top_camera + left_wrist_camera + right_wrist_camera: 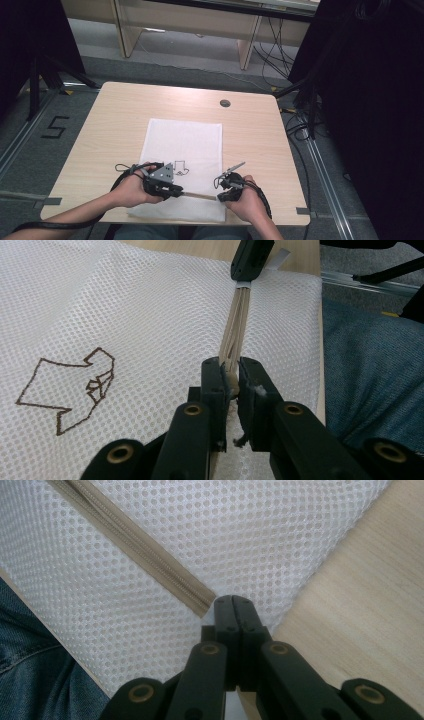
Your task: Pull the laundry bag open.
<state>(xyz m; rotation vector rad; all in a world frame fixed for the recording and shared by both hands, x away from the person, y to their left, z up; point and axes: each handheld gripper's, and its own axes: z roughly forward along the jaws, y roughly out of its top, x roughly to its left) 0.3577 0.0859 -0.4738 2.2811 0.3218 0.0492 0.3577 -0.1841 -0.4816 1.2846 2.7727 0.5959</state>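
One white mesh bag (pixel 182 150) lies on the table (pixel 100 130); its one beige zipper (pixel 235 330) runs between two claws, left gripper (pixel 230 382) and right gripper (pixel 233 611), each clamped on a zipper end

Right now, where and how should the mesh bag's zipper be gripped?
Grip the beige zipper at its two ends, one gripper each, coming in along its line from opposite sides. It is a thin flat strip on the white mesh bag, so fingers pinch it edge-on.

Zipper end (pixel 207 607) hidden between jaws
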